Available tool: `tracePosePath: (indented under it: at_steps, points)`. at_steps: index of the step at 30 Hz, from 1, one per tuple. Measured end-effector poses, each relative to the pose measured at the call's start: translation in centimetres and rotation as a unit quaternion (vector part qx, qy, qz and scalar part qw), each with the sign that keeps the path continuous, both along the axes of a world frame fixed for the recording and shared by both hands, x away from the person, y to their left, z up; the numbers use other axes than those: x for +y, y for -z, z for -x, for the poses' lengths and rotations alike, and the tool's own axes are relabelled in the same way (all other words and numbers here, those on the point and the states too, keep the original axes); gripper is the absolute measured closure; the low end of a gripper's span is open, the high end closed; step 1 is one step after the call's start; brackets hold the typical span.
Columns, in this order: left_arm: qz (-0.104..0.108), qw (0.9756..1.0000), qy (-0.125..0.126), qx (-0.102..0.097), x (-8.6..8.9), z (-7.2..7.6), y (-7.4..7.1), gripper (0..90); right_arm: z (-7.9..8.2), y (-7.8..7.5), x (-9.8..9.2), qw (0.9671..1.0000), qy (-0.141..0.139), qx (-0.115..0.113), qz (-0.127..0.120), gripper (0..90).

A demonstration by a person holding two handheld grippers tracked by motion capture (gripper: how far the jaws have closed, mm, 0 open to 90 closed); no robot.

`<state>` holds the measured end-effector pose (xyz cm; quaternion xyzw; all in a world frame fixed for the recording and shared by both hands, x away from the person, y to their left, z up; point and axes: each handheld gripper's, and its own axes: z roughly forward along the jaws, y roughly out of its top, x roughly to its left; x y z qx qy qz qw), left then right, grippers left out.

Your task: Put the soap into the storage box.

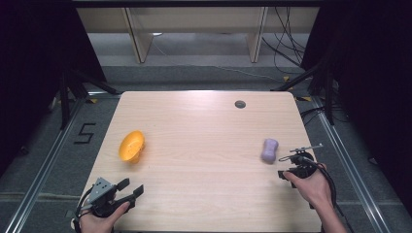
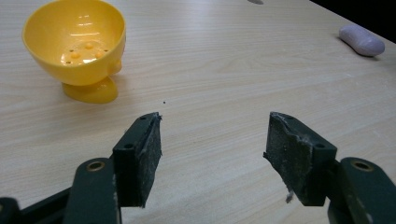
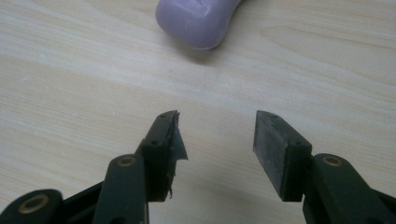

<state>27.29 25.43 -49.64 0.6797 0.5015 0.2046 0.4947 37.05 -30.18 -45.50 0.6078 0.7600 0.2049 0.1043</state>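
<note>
Pale wood counter (image 1: 204, 160) under even light, dark curtains to both sides, grey floor with cables and wooden furniture legs beyond the far edge. Small dark round disc (image 1: 240, 104) set in the counter near the far edge. Yellow bowl (image 1: 131, 145) on the left half, standing upright on its own foot, small bumps and holes visible inside it in the left gripper view (image 2: 77, 44). Purple soap (image 1: 269, 150) on the right half, lying flat, well apart from the bowl; seen far off at the upper right in the left gripper view (image 2: 362, 40). Left hand-held gripper (image 1: 132, 188) at the near left corner, gripped by a hand from below, grey three-cornered plate on top, pointing toward the bowl but well short of it. Jaws wide apart with nothing but bare wood between them (image 2: 212, 154). Right hand-held gripper (image 1: 281, 174) at the near right edge, held in the right hand (image 1: 313, 187), cable trailing back along the forearm, aimed at the soap and near it without touching. From the right gripper view, soap (image 3: 198, 21) just ahead of the tips and slightly left of the gap, its shadow on the wood below. Jaws parted with a clear gap, holding nothing (image 3: 217, 135). Torn padding on the left jaw's inner face.
</note>
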Motion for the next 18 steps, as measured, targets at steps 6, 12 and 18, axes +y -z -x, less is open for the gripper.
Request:
tracePosePath:
  at_steps: [6,12,18]
  points:
    - [-0.006,1.0,0.006,0.003,-0.1,0.0,0.1,35.3,-2.2,-0.5,0.6,0.9997,0.013,0.022,-0.005,48.4]
    - [-0.016,0.9999,0.005,0.004,-0.1,0.1,0.0,35.3,-5.0,-2.3,1.9,0.9963,0.059,0.062,-0.01,41.2]
    - [-0.014,0.9998,0.012,0.001,-0.1,0.0,0.1,35.0,-8.3,-2.5,2.5,0.9929,0.085,0.083,-0.011,39.2]
